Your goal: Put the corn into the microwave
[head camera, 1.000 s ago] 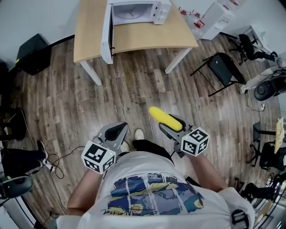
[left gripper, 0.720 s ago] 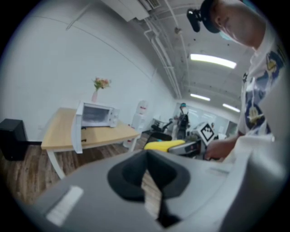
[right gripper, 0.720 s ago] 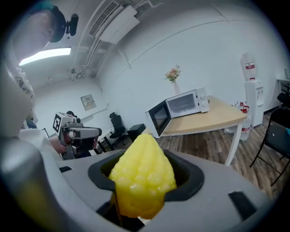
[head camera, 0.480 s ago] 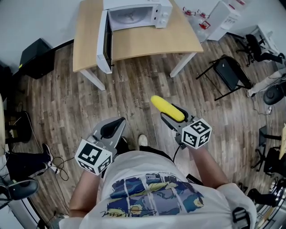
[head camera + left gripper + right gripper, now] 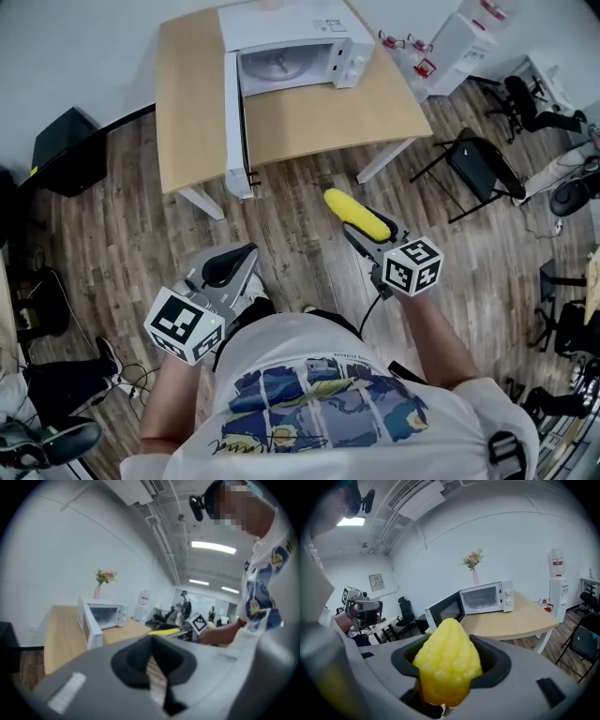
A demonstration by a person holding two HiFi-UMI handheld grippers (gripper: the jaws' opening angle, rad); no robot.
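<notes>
A yellow corn cob (image 5: 357, 215) (image 5: 447, 662) sticks out forward from my right gripper (image 5: 367, 228), which is shut on it above the wooden floor. The white microwave (image 5: 292, 52) (image 5: 486, 597) (image 5: 108, 614) stands on the wooden table (image 5: 197, 112) ahead, its door (image 5: 235, 124) swung wide open to the left and its cavity showing. My left gripper (image 5: 225, 270) hangs lower left, near my body, shut with nothing between its jaws. Both grippers are well short of the table.
A folding black chair (image 5: 480, 161) stands right of the table. Office chairs (image 5: 530, 98) and white boxes (image 5: 450, 42) sit at the far right. A black box (image 5: 67, 150) lies on the floor at left. A vase of flowers (image 5: 473, 566) tops the microwave.
I have walked closer to the table, so the microwave and table sit lower and larger in the head view. The right gripper has carried the corn forward and slightly up.
</notes>
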